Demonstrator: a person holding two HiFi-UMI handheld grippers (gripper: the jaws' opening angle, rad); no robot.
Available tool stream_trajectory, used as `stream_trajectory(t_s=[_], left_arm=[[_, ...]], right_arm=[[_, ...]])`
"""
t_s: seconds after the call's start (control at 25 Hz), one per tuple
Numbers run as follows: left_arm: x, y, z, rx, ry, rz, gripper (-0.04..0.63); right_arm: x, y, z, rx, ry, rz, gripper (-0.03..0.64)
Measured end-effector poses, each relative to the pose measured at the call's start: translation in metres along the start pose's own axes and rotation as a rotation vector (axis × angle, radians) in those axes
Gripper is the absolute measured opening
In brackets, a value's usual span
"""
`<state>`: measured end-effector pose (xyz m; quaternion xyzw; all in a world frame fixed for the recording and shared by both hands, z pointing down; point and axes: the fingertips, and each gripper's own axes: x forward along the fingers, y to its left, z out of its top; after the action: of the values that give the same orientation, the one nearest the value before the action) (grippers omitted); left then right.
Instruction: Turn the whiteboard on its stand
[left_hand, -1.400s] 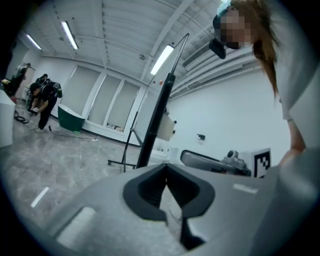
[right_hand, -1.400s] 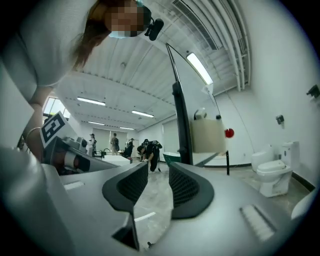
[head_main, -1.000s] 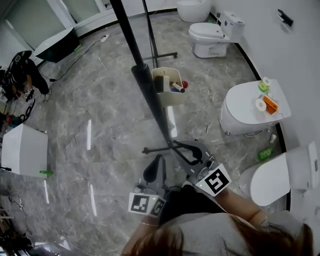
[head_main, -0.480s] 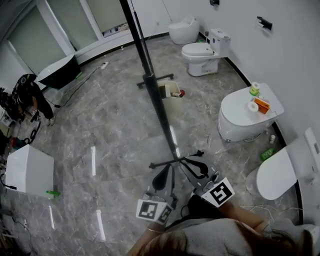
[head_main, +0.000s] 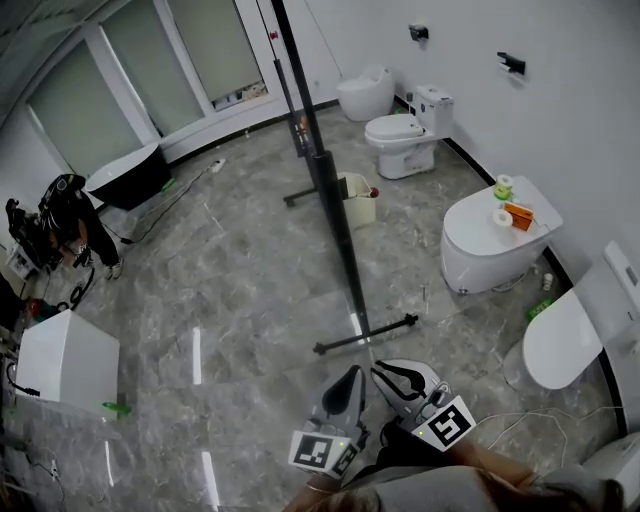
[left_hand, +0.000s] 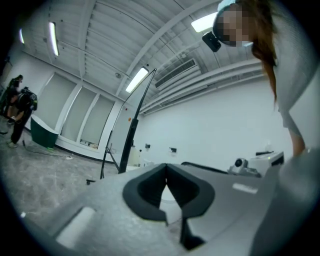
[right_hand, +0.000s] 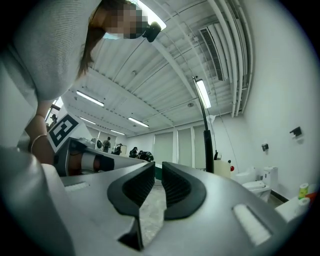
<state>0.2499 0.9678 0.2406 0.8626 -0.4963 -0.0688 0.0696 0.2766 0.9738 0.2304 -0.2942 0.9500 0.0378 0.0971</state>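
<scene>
Head view: we log whiteboard (head_main: 335, 215) now farther off; left gripper (head_main: 351, 374) pressed together, empty; right gripper (head_main: 384, 369) just closing, slit left, empty.

Whiteboard (head_main: 337, 215) seen edge-on, thin dark panel upright on its stand, black crossbar feet (head_main: 365, 335) on the grey marble floor (head_main: 230, 270)

The whiteboard (head_main: 333, 200) frame is black, the floor (head_main: 230, 280) grey and marbled, the toilets (head_main: 398, 135) white.
</scene>
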Motion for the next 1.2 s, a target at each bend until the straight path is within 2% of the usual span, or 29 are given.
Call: stream_trajectory(t_s=[0.16,0.36,0.52,0.64,1.0,1.2], left_arm=[[-0.009,-0.012,0.003,0.031,-0.009,0.001,0.000],[-0.002,-0.027,0.004,0.027,-0.014,0.014,0.000],[0.006,-0.043,0.000,0.028,-0.017,0.010,0.000],[0.010,-0.046,0.002,0.028,-0.023,0.025,0.000],[0.018,-0.040,0.014,0.061,-0.051,0.079,0.000],[0.019,-0.041,0.012,0.066,-0.053,0.069,0.000]], right_arm=[[-0.012,-0.008,0.015,-0.025,-0.023,-0.034,0.037],[-0.018,-0.009,0.033,-0.050,-0.054,0.004,0.036],[-0.027,-0.014,0.038,-0.073,-0.042,0.026,0.005],[-0.027,-0.023,0.040,-0.080,-0.039,0.022,0.005],[-0.016,-0.023,0.052,-0.108,-0.078,0.099,0.005],[-0.013,-0.019,0.053,-0.105,-0.089,0.114,0.005]])
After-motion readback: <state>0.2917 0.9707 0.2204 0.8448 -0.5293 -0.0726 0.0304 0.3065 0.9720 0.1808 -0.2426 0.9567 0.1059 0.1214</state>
